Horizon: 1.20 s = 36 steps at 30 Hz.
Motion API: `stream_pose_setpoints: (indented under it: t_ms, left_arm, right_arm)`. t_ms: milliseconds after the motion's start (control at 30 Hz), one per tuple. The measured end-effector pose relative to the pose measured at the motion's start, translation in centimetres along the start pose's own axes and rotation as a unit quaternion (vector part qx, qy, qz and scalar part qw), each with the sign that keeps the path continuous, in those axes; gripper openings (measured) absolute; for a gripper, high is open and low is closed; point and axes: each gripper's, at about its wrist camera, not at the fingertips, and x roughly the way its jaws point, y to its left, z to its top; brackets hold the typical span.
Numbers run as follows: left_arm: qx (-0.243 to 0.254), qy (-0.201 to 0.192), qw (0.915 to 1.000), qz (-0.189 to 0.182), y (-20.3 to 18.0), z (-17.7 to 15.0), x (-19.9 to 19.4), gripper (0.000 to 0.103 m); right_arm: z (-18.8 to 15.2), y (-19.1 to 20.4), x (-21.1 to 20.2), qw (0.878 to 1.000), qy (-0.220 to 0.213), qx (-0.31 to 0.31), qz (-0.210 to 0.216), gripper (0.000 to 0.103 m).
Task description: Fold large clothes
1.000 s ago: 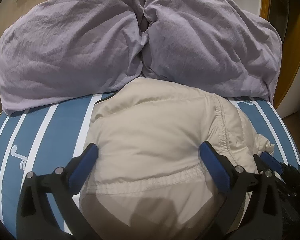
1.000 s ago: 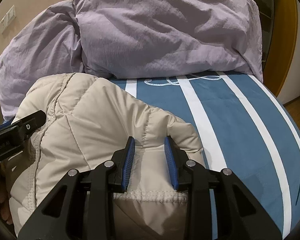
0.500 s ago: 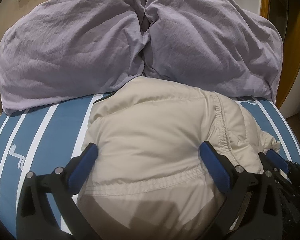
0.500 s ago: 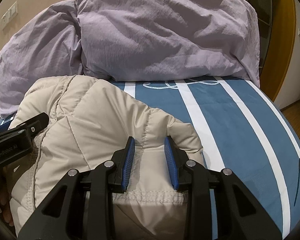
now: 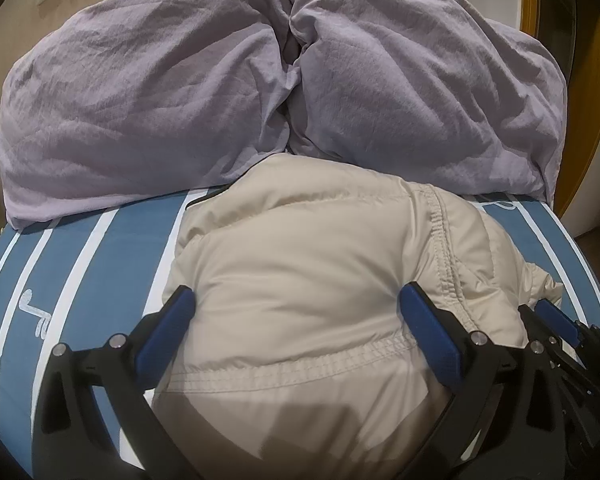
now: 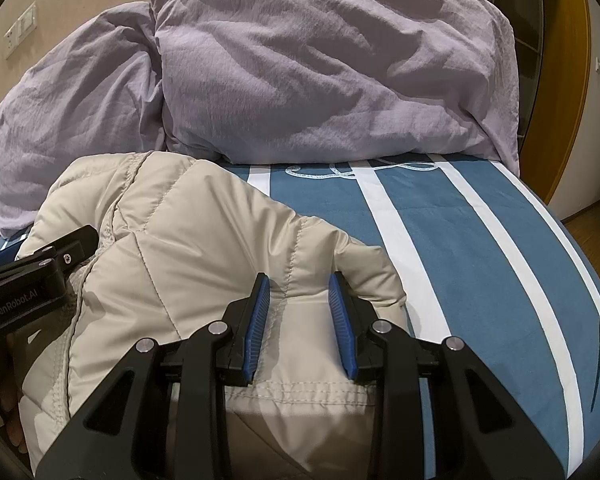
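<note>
A beige puffer jacket (image 5: 308, 264) lies bunched and folded on the blue striped bed, also in the right wrist view (image 6: 188, 248). My left gripper (image 5: 296, 304) is wide open, its blue fingers straddling the jacket's near part over a stitched hem. My right gripper (image 6: 302, 292) is narrowed on a puffy fold of the jacket's right edge, its blue pads (image 6: 260, 320) pressing the fabric from both sides. The right gripper's tip shows at the right in the left wrist view (image 5: 556, 320). The left gripper's body shows at the left in the right wrist view (image 6: 32, 276).
Two lilac pillows (image 5: 148, 96) (image 5: 420, 88) are piled at the head of the bed, touching the jacket's far end. The blue sheet with white stripes (image 6: 480, 248) stretches right of the jacket. A wooden door frame (image 6: 568, 80) stands at the right.
Both views have shifted slightly; the jacket and both grippers keep nearly the same pose. The right gripper's hold on the fold is unchanged.
</note>
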Motion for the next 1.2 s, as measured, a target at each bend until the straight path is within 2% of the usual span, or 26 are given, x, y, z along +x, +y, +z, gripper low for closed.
stream_pose_setpoints:
  t_ms: [233,467,667,867,933,1067,1200]
  left_arm:
    - [0.0,0.001,1.0,0.0,0.0,0.0,0.0,0.101]
    - [-0.01,0.015,0.9998,-0.013,0.6,0.3,-0.8,0.101]
    - [-0.022,0.021,0.9991,-0.03,2.1,0.5,-3.2,0.101]
    - [-0.029,0.02,0.9987,-0.037,4.5,0.4,-5.4,0.101]
    - [-0.034,0.021,0.9985,-0.037,5.3,0.4,-5.8,0.101]
    - [-0.047,0.03,0.9975,-0.042,6.9,0.2,-6.4,0.101]
    - [-0.073,0.053,0.9942,-0.06,8.4,-0.1,-6.2,0.101]
  right_arm:
    - [0.0,0.1,0.0,1.0,0.003,-0.003,-0.003,0.033]
    - [0.8,-0.1,-0.2,1.0,0.027,-0.007,0.0,0.036]
    - [1.2,-1.6,-1.7,0.999,0.038,0.018,0.003,0.06]
    - [1.3,-4.2,-3.1,0.996,0.055,0.057,0.035,0.064]
    - [1.4,-5.0,-3.2,0.994,0.068,0.074,0.05,0.07]
    - [1.6,-6.9,-2.8,0.984,0.103,0.12,0.086,0.081]
    - [1.1,-8.1,-1.4,0.965,0.152,0.164,0.139,0.089]
